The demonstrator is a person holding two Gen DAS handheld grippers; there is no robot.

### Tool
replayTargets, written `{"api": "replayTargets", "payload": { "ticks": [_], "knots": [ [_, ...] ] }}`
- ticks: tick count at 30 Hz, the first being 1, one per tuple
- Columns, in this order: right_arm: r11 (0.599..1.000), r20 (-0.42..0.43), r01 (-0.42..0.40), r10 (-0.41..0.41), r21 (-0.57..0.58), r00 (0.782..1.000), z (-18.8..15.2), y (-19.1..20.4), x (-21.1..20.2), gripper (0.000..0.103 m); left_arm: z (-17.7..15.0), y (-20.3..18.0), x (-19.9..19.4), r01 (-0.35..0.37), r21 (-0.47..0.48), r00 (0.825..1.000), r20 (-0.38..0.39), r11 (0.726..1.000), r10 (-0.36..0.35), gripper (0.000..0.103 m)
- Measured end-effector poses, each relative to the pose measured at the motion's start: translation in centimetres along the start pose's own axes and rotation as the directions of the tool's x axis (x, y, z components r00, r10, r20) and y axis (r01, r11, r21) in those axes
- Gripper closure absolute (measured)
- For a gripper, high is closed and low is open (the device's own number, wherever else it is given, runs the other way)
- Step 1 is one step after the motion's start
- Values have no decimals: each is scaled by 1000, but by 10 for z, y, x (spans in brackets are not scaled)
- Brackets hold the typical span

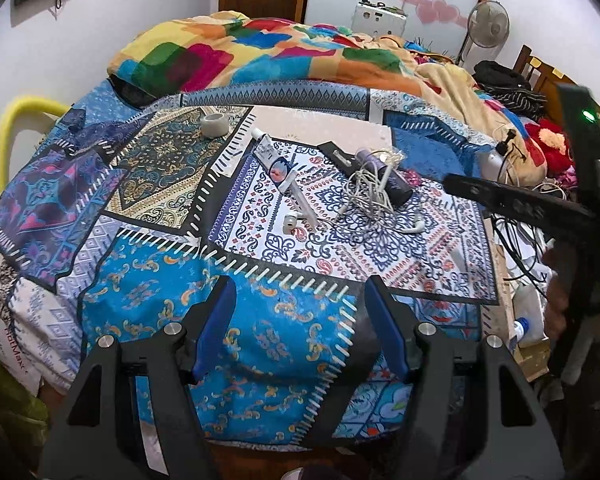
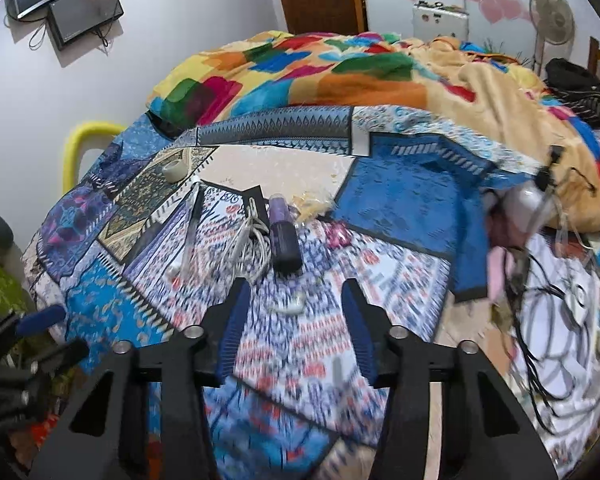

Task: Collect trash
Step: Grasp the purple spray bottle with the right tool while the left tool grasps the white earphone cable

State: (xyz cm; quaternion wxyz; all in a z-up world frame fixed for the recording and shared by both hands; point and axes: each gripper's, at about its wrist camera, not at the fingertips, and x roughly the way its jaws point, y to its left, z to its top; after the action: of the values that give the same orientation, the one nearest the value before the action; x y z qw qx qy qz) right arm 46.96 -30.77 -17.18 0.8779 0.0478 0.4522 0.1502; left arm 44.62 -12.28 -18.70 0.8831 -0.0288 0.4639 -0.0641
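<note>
The left gripper [image 1: 298, 328] hangs with jaws apart and nothing between them over the patchwork cloth [image 1: 260, 340]; ahead of it lie a tangled white cord [image 1: 370, 190] and a purple tube [image 1: 384, 176]. The right gripper [image 2: 296, 330], jaws apart and empty, has a white earbud [image 2: 292, 305] just beyond its fingertips, the tube farther ahead.

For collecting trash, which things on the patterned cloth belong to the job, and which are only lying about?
Job, likely:
- crumpled wrapper
- tape roll
- tube

Lying about, likely:
- earphones
- purple bottle
- blanket
- fan
</note>
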Motion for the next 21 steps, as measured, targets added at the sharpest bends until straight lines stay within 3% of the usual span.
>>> {"api": "replayTargets", "payload": {
  "ticks": [4,9,21],
  "knots": [
    [995,-56,-82,85,59,995,15,-6,38,68,-2,6,15,8,-22,1000,-9,1000,-9,37],
    [992,-110,-92,102,86,989,25,-8,73,74,-5,6,33,14,-18,999,-37,1000,-15,37],
    [993,-136,-114,114,12,984,21,-8,85,79,9,-32,46,87,51,995,-42,995,-85,37]
  ]
}}
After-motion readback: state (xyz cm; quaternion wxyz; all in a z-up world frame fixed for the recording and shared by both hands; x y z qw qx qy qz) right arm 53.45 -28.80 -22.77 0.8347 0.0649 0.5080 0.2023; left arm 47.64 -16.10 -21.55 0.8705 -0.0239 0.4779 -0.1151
